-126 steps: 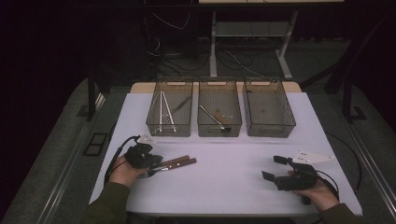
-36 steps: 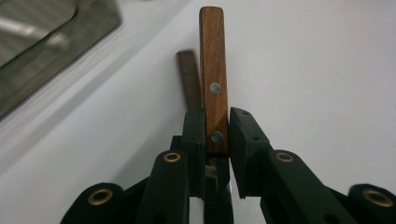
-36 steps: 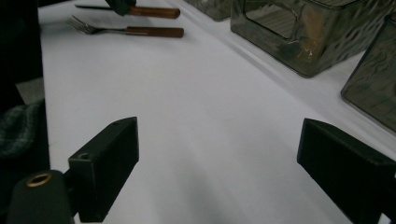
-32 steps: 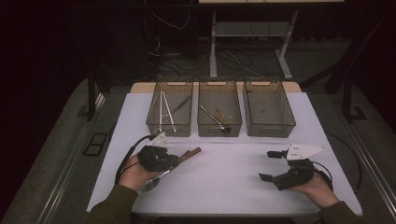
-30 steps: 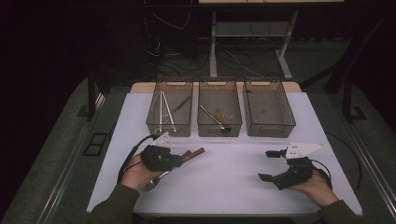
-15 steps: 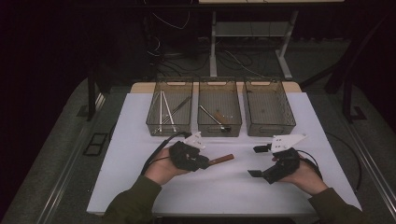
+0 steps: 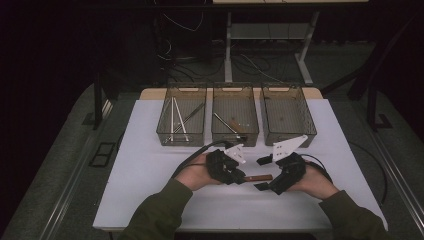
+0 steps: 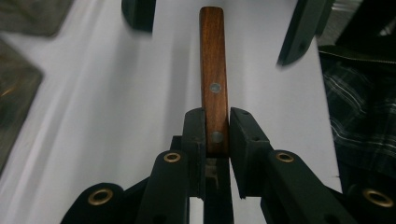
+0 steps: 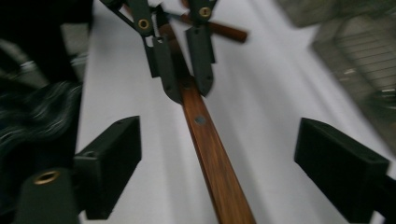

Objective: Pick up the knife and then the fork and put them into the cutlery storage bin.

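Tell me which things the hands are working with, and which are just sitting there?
In use:
- wooden handle
- left gripper, clamped on it
- right gripper, jaws wide either side of it, just been closing

Just sitting:
- three mesh bins
- metal utensils in the left bin

Three wire-mesh bins are counted in a row across the upper middle of the high view: a left bin [image 7: 181,114], a middle bin [image 7: 235,113] and a right bin [image 7: 288,111]. Two grippers are counted at lower centre, the left gripper [image 7: 242,177] and the right gripper [image 7: 261,173]. One wooden handle [image 7: 260,177] is seen between them. One white table [image 7: 145,165] is counted.
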The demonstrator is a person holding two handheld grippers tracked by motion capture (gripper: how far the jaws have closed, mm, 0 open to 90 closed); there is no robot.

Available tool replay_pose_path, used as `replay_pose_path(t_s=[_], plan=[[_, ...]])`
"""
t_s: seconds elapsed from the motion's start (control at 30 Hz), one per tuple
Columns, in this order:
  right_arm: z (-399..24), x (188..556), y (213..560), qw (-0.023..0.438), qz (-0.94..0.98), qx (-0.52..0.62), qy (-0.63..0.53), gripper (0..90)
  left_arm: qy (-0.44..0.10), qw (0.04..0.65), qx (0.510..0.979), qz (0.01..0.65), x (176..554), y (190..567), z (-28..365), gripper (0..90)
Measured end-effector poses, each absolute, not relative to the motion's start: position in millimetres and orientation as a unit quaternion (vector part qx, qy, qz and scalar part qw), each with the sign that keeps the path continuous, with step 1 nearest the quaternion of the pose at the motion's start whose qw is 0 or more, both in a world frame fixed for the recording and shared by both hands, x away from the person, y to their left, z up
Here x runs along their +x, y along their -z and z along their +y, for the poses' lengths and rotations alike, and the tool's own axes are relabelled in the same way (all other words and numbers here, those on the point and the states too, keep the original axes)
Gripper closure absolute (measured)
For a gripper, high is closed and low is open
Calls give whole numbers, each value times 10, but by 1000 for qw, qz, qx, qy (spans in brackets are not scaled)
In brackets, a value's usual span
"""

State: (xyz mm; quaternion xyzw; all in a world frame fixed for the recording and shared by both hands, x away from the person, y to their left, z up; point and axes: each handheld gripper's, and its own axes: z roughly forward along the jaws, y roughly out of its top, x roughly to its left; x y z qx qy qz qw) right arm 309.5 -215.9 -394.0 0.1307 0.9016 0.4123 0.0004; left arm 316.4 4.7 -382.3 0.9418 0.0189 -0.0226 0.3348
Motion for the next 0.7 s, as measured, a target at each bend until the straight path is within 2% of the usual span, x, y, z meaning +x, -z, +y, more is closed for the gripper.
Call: replay_pose_path(t_s=[0.07, 0.2, 0.43, 0.7], plan=[[-2104, 3127, 3960, -14, 911, 109, -397, 232, 20, 332, 943, -1, 3153, 3814, 25, 764], [-2004, 3126, 4007, -11, 921, 88, -379, 295, 21, 331, 943, -11, 3106, 3823, 26, 764], [-1929, 3031, 4069, -14, 938, 63, -341, 549, 23, 316, 948, -20, 3069, 3850, 10, 764], [-1874, 3007, 4112, -10, 941, 44, -336, 692, 27, 311, 950, -23, 3077, 3876, -4, 764]])
